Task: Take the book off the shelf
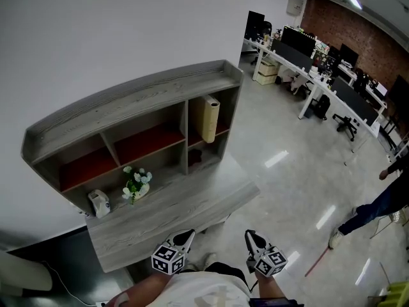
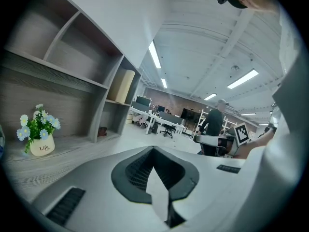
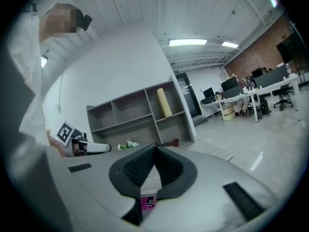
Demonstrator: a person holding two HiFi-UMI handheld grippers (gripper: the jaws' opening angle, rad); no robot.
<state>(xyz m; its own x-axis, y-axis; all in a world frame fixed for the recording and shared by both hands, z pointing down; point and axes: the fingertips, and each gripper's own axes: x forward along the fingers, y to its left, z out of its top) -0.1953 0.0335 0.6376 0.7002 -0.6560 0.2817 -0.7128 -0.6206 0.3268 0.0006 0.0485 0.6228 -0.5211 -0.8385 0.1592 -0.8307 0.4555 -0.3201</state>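
Left gripper (image 1: 188, 234): clenched on nothing, held low at the person's body, well short of the shelf (image 1: 140, 94).
Right gripper (image 1: 249, 235): jaws meet at the tips and grip nothing, just as low before the shelf. A pink printed scrap shows through the slot below the tips; I cannot place it.
Flower pot (image 1: 135, 185): on the desk top (image 1: 192, 203) under the shelf's middle compartments, left of any path to the book.
Book (image 1: 208, 118): upright in the shelf's upper right compartment, close beside its left divider.
Step in hand: likely the approach, since nothing is grasped yet.
Doing it well: use the right gripper, which is nearer that side. Spread its jaws before reaching in, close on the book's front edge, then draw straight out.
Risk: the book may tip or catch on the divider.
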